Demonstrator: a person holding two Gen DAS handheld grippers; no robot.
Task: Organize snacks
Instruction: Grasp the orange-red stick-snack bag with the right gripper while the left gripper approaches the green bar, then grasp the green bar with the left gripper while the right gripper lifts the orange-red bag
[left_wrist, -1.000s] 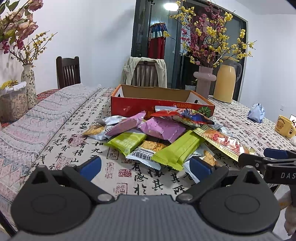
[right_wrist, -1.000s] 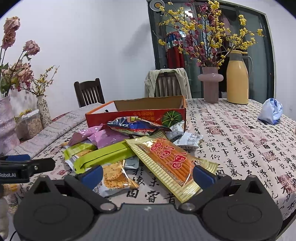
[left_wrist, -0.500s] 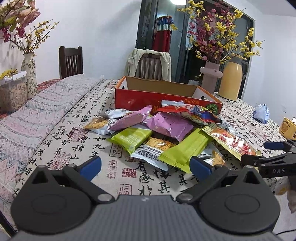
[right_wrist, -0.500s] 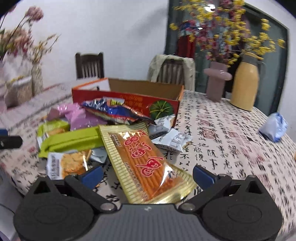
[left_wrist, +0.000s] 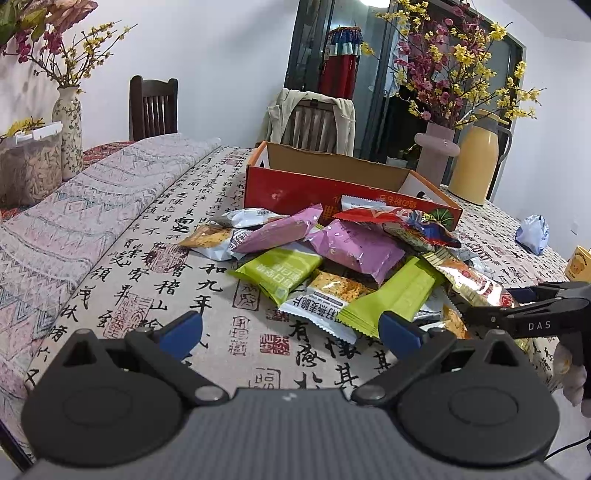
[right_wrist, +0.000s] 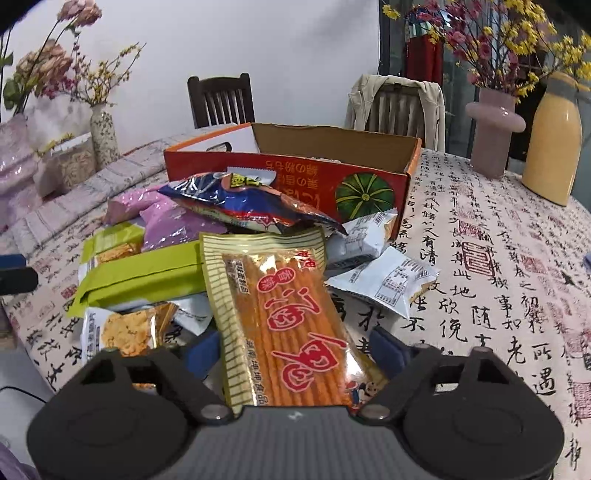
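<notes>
A pile of snack packets lies on the table in front of an open red cardboard box (left_wrist: 295, 190), also in the right wrist view (right_wrist: 314, 181). The pile holds purple packets (left_wrist: 354, 247), green packets (left_wrist: 280, 269) and a long gold packet of orange sticks (right_wrist: 291, 314). My left gripper (left_wrist: 291, 332) is open and empty, just short of the pile's near edge. My right gripper (right_wrist: 295, 350) is open, its fingers either side of the gold packet's near end. The right gripper also shows in the left wrist view (left_wrist: 524, 317).
A pink vase (right_wrist: 493, 129) and a yellow jug (right_wrist: 550, 144) stand at the back right. A folded patterned cloth (left_wrist: 74, 221) covers the table's left side. A blue bag (left_wrist: 533, 234) and a yellow mug (left_wrist: 580, 264) sit at the far right. Chairs stand behind the table.
My right gripper has moved forward so the gold packet's near end now lies between its open fingers. My left gripper has moved slightly closer to the pile.
</notes>
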